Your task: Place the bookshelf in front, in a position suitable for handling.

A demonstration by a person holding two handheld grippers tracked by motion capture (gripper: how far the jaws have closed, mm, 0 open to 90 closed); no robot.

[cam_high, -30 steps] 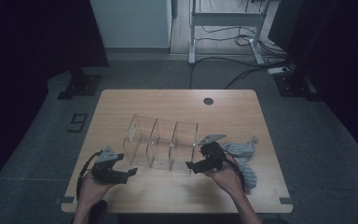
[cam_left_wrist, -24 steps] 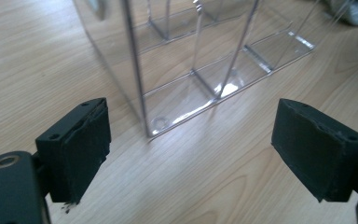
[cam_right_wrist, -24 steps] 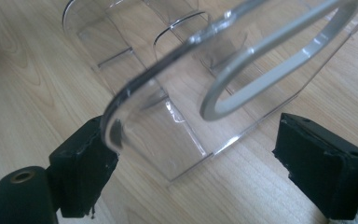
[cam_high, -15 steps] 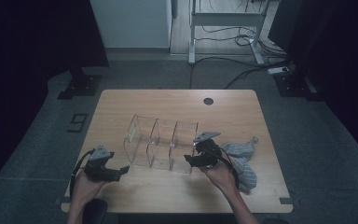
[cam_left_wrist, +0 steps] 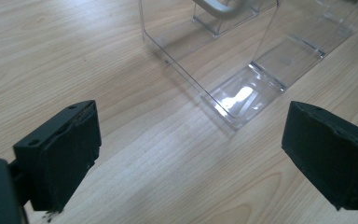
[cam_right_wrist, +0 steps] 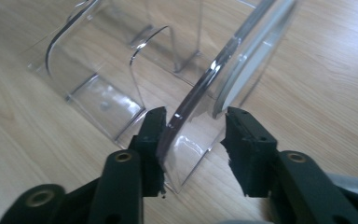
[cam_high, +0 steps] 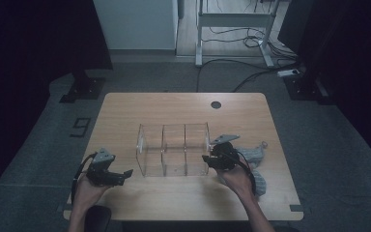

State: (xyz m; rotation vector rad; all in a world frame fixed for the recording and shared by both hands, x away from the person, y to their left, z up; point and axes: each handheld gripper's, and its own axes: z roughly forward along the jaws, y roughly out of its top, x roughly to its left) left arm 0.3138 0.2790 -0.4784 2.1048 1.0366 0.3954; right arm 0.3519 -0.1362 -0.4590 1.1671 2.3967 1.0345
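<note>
Both jaws of the right hand-held gripper (cam_right_wrist: 193,140), just closing, straddle the clear organizer's (cam_high: 174,150) end wall; left hand-held gripper (cam_left_wrist: 191,158) spread.

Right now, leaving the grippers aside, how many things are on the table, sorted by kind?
Clear three-compartment rack: 1
Grey cloth pieces: 2, one beside the rack, one nearer the table's front edge
Total: 3
</note>
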